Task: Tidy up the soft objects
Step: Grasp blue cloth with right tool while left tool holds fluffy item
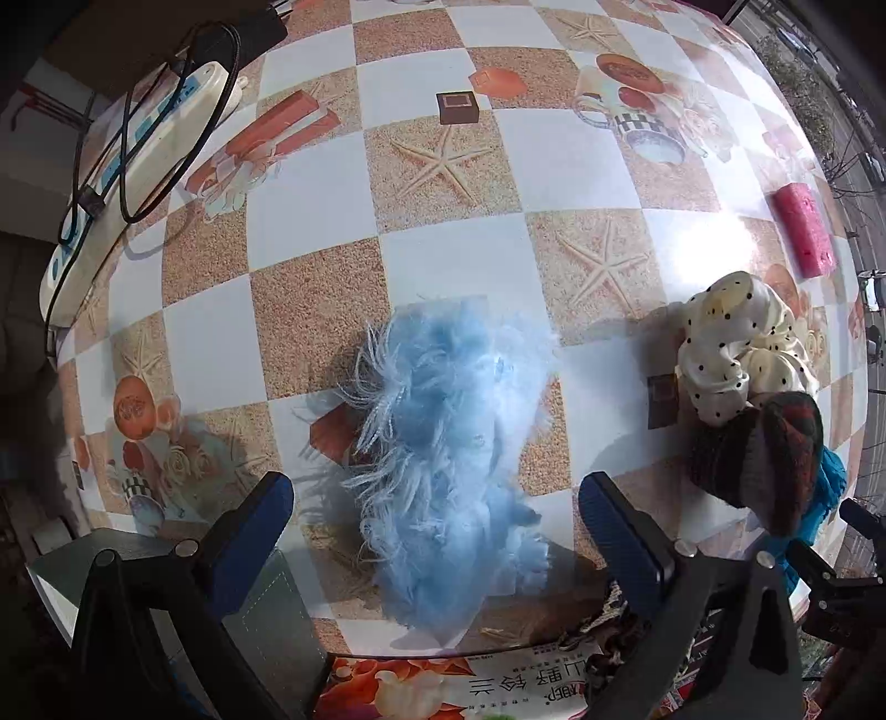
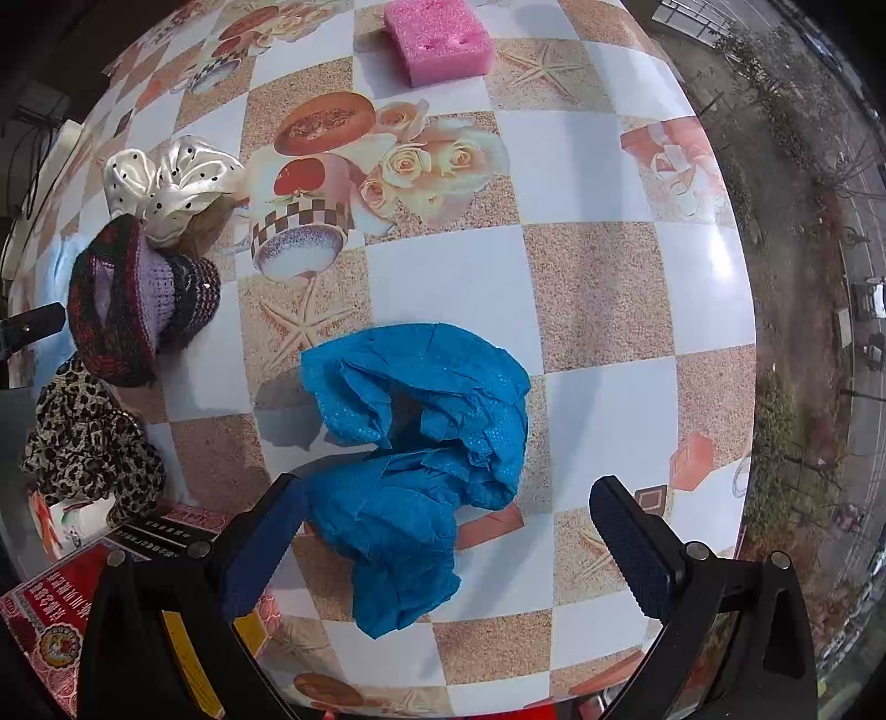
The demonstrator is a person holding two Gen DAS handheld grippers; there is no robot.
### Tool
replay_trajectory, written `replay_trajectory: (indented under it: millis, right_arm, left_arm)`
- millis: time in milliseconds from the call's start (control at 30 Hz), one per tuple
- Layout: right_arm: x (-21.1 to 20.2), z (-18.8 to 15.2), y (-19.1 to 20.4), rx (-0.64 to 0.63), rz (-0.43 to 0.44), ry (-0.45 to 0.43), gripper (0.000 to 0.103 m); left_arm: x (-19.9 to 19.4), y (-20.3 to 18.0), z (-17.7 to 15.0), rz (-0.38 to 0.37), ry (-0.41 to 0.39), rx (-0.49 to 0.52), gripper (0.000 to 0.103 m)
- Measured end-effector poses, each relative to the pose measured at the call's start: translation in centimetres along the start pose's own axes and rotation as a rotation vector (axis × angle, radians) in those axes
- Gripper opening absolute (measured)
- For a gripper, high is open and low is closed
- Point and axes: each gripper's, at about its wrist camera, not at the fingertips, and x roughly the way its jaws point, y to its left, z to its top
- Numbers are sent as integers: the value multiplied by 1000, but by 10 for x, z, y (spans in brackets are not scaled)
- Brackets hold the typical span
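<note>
Table holds 6 soft items: 1 fluffy blue piece between spread fingers of left gripper, 1 teal cloth between spread fingers of right gripper, plus 1 dotted scrunchie, 1 knit scrunchie, 1 leopard scrunchie, 1 pink sponge.

A round table wears a glossy checkered starfish-print cloth; daylight glares off its right side.
</note>
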Motion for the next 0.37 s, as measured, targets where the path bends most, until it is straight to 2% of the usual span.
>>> replay_trajectory:
  millis: [133,300,367]
  right_arm:
    - [22,-1,8,-11,-68,19,103]
    - [30,-2,-9,57,16,38,103]
    - [29,4,-9,43,13,41,103]
  left_arm:
    - [13,-6,-6,-12,14,-10,103]
    - [30,-12,-11,-3,39,-18,103]
    - [37,-4,-11,-21,49,-27,103]
